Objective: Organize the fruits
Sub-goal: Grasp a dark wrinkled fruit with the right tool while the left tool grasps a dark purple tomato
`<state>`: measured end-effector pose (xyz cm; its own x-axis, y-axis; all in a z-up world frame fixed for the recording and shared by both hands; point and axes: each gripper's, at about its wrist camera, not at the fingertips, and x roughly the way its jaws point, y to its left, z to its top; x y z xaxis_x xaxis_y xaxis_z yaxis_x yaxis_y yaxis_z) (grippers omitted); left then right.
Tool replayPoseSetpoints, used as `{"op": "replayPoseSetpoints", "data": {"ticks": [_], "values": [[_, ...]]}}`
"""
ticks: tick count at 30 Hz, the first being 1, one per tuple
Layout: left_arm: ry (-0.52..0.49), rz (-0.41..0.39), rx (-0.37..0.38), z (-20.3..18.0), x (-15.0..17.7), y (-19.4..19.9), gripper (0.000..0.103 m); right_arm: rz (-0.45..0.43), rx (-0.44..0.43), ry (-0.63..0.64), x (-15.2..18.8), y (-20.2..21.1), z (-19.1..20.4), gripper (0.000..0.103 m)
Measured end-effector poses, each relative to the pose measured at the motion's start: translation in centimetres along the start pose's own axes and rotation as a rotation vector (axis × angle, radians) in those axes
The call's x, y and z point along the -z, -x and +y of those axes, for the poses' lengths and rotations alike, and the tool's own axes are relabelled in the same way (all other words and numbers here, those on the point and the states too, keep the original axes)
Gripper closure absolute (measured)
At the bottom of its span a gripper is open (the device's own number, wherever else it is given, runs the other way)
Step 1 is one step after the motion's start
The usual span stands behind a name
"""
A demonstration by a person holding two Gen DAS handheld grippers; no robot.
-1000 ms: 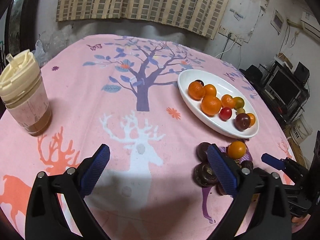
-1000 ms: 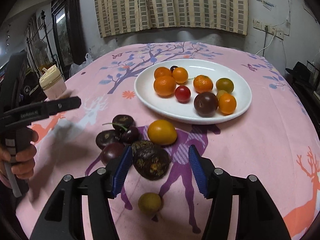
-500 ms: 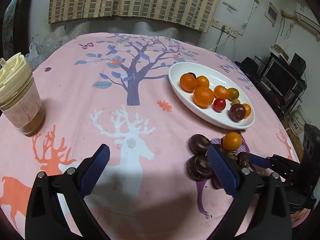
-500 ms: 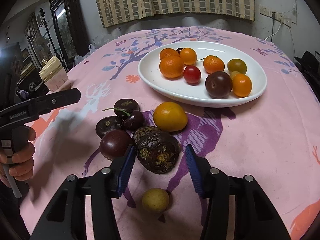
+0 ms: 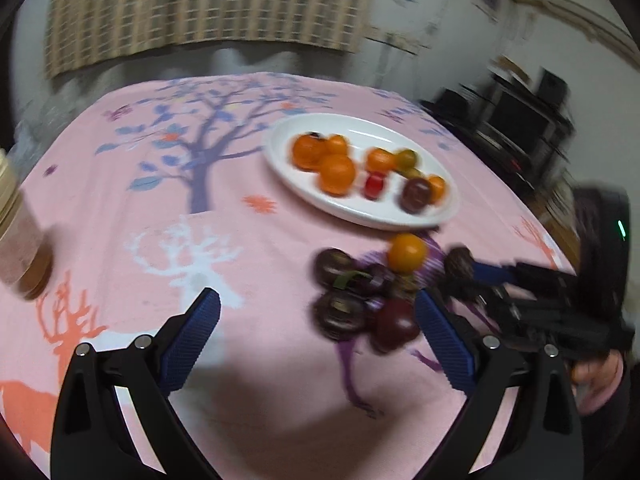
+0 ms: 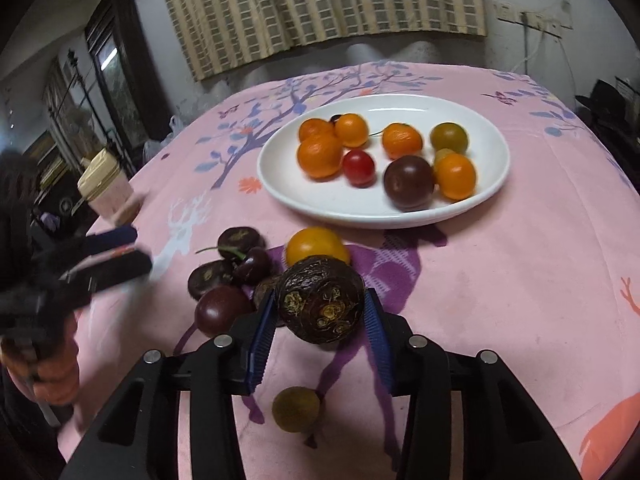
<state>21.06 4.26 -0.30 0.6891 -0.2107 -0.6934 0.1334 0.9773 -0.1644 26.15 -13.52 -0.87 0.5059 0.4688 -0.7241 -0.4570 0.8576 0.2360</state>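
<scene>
Two blue pads of the right gripper (image 6: pixel 320 316) are clenched on a wrinkled dark passion fruit (image 6: pixel 321 305), which seems lifted a little above the pink tablecloth (image 6: pixel 500 280), near the white plate (image 6: pixel 492 192). The skin is hard and round (I think slippery), so it could roll out and knock the loose yellow tomato (image 6: pixel 317 246). The left gripper (image 5: pixel 316 336) hovers low with jaws wide apart, holding nothing.

plates (image 6: pixel 492 184): 1 | fruits on plate (image 6: pixel 320 155): 9 | fruits off plate (image 6: pixel 316 246): 8 | jars (image 6: pixel 105 187): 1
</scene>
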Motion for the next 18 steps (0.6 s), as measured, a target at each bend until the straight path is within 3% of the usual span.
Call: {"op": "replayPoseSetpoints", "data": {"ticks": [2,5,8,18], "values": [[-0.106,0.018,0.031,-2.3,0.6,-0.3,0.030,0.005,0.009,-0.018,-0.1,-0.2,-0.4,0.059],[-0.199,0.061,0.052,-4.6,1.6,-1.2,0.041,0.015,0.019,-0.019,-0.1,-0.5,-0.5,0.059],[-0.221,0.093,0.033,-5.3,2.2,-2.4,0.051,0.012,0.025,-0.022,-0.2,-0.5,-0.4,0.059],[-0.206,0.117,0.048,-6.0,2.1,-4.2,0.052,0.013,0.040,-0.026,-0.1,-0.3,-0.5,0.059]]}}
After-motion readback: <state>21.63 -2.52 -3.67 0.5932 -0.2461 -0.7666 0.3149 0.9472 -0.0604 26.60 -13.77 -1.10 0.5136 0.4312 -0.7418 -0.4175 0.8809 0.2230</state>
